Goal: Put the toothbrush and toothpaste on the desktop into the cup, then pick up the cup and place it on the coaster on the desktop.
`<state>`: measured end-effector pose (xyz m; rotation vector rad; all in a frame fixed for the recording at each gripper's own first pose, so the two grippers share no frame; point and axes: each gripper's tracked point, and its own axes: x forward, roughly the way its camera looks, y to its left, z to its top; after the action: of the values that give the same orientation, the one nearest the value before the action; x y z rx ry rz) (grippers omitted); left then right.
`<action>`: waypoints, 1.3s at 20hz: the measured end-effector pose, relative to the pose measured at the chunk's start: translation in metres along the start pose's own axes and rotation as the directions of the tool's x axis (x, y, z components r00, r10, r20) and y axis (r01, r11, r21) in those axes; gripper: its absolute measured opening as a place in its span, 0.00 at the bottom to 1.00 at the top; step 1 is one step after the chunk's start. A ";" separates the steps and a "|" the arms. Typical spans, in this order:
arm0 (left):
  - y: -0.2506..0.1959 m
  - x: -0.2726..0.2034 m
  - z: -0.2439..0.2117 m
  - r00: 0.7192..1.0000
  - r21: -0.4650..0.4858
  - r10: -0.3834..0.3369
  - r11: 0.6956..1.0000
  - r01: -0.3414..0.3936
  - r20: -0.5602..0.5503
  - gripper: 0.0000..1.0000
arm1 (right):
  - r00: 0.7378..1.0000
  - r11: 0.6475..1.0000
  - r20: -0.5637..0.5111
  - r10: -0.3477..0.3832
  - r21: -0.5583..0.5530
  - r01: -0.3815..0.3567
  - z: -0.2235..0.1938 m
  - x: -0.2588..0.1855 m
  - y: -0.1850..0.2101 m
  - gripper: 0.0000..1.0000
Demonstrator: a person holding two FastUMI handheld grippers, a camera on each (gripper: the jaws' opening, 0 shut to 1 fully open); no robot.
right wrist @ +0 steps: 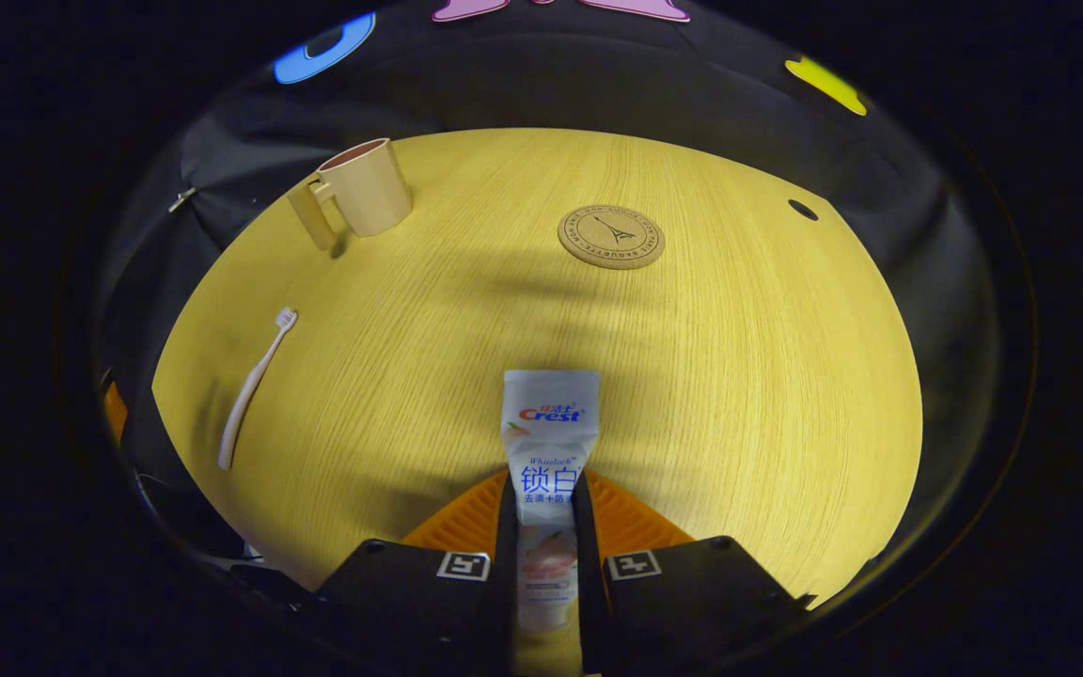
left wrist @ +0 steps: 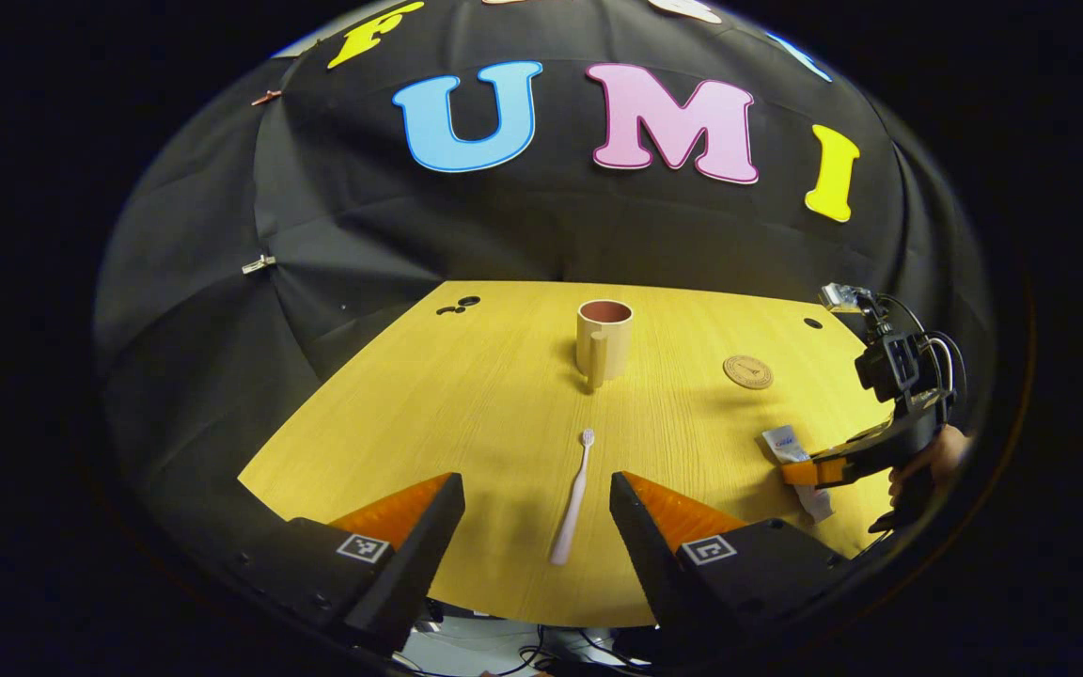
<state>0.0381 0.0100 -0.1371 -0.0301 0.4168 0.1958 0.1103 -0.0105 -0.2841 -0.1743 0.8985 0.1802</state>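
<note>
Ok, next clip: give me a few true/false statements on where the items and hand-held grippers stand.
1. The right hand-held gripper is shut on the toothpaste. True.
2. The toothbrush stands in the cup. False: it lies flat on the desktop.
3. The left hand-held gripper is open, the toothbrush between its fingers. True.
4. The cup sits on the coaster. False: it stands apart from it, on bare wood.

Bright overhead light, soft shadows on desk point(right wrist: 739, 376), fisheye-warped edges.
</note>
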 end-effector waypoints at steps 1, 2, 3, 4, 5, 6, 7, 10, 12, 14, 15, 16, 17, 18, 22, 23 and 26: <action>0.001 0.002 -0.001 1.000 -0.005 0.000 1.000 0.000 -0.007 0.96 | 1.000 1.000 -0.001 0.006 -0.008 -0.006 -0.001 -0.002 0.000 0.30; 0.003 0.005 -0.004 1.000 -0.010 -0.002 1.000 0.001 -0.014 0.96 | 1.000 1.000 0.009 0.005 -0.021 -0.005 -0.001 -0.005 -0.003 0.30; 0.004 0.008 -0.005 1.000 -0.012 -0.007 1.000 0.007 -0.025 0.96 | 1.000 0.999 0.025 0.007 -0.034 -0.006 0.002 -0.009 -0.004 0.30; 0.005 0.013 -0.008 0.999 -0.010 -0.012 1.000 0.011 -0.038 0.96 | 0.999 0.999 0.039 0.012 -0.039 -0.010 0.004 -0.014 -0.005 0.30; 0.006 0.016 -0.011 0.998 -0.005 -0.017 1.000 0.017 -0.054 0.96 | 0.998 0.999 0.054 0.019 -0.038 -0.017 0.007 -0.019 -0.005 0.30; 0.007 0.023 -0.014 0.997 0.002 -0.024 1.000 0.024 -0.073 0.96 | 0.997 0.999 0.071 0.024 -0.035 -0.021 0.011 -0.027 -0.006 0.30; 0.006 0.030 -0.018 0.994 0.011 -0.033 0.999 0.035 -0.099 0.96 | 0.996 0.999 0.089 0.027 -0.027 -0.025 0.015 -0.032 -0.008 0.30; -0.005 0.048 -0.036 0.977 0.070 -0.097 0.991 0.112 -0.192 0.97 | 0.991 0.999 0.132 0.035 0.017 -0.038 0.023 -0.050 -0.013 0.29; -0.011 0.059 -0.042 0.965 0.106 -0.128 0.982 0.156 -0.231 0.96 | 0.987 0.997 0.154 0.037 0.055 -0.046 0.028 -0.060 -0.018 0.30; -0.020 0.069 -0.049 0.949 0.126 -0.147 0.974 0.188 -0.279 0.96 | 0.984 0.995 0.177 0.026 0.091 -0.042 0.031 -0.070 -0.026 0.30; -0.024 0.075 -0.052 0.941 0.130 -0.151 0.971 0.198 -0.302 0.96 | 0.982 0.993 0.188 0.020 0.107 -0.040 0.033 -0.074 -0.031 0.29; -0.030 0.082 -0.055 0.931 0.129 -0.158 0.969 0.209 -0.328 0.96 | 0.981 0.991 0.195 0.015 0.127 -0.040 0.032 -0.079 -0.035 0.30; -0.032 0.089 -0.057 0.924 0.130 -0.157 0.968 0.214 -0.350 0.96 | 0.979 0.987 0.205 0.010 0.157 -0.043 0.033 -0.084 -0.038 0.30; -0.034 0.095 -0.060 0.915 0.134 -0.155 0.967 0.218 -0.373 0.96 | 0.977 0.982 0.214 0.002 0.184 -0.042 0.033 -0.088 -0.042 0.30; -0.035 0.115 -0.072 0.863 0.132 -0.148 0.962 0.239 -0.483 0.92 | 0.968 0.979 0.248 -0.031 0.204 -0.021 0.029 -0.103 -0.059 0.30; -0.034 0.117 -0.074 0.855 0.134 -0.145 0.961 0.241 -0.498 0.91 | 0.966 0.978 0.255 -0.037 0.209 -0.018 0.027 -0.106 -0.063 0.30; -0.034 0.125 -0.079 0.830 0.129 -0.138 0.961 0.244 -0.540 0.87 | 0.963 0.973 0.265 -0.048 0.230 -0.015 0.019 -0.108 -0.070 0.29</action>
<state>0.1249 -0.0059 -0.2602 0.0680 0.9810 -0.0612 0.0747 -0.0829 -0.1823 0.0583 0.6403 0.0801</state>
